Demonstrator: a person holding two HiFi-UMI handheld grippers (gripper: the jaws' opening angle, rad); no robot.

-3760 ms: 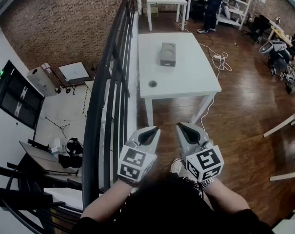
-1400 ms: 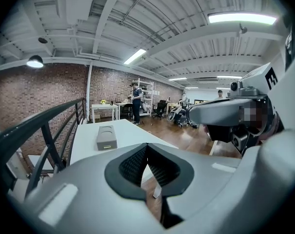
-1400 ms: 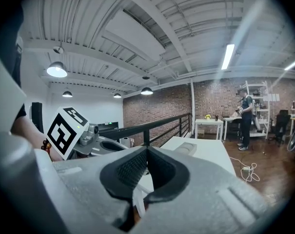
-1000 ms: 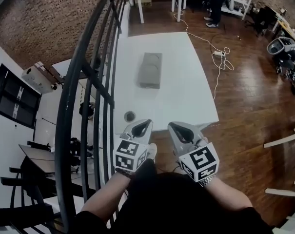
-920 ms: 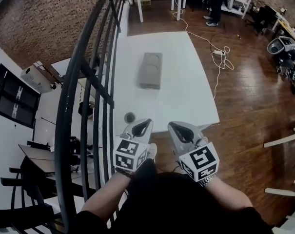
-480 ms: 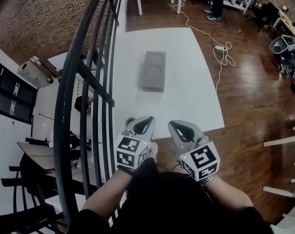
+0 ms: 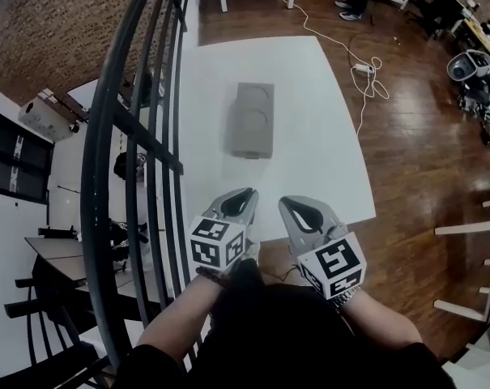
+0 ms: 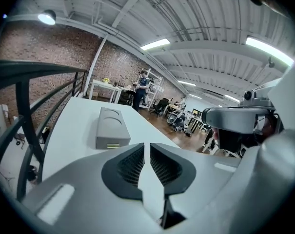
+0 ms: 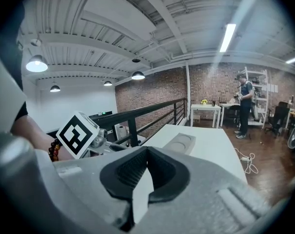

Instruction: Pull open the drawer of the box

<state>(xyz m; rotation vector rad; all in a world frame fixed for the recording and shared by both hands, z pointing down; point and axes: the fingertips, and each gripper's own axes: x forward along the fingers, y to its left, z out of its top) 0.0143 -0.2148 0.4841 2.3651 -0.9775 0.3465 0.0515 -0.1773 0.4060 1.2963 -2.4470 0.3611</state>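
My left tool (image 8: 147, 150) is opening, empty; my right tool (image 9: 146, 152) is closed. The box (image 7: 253, 120) looks stiff and light; I'd pinch its drawer front (image 8: 113, 143).

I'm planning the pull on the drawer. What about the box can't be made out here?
Left gripper view: the box shows its drawer front, but too small for any detail.
Head view: the box is seen from above, so its drawer front is only a sliver.
Right gripper view: the right gripper covers the box's near end.
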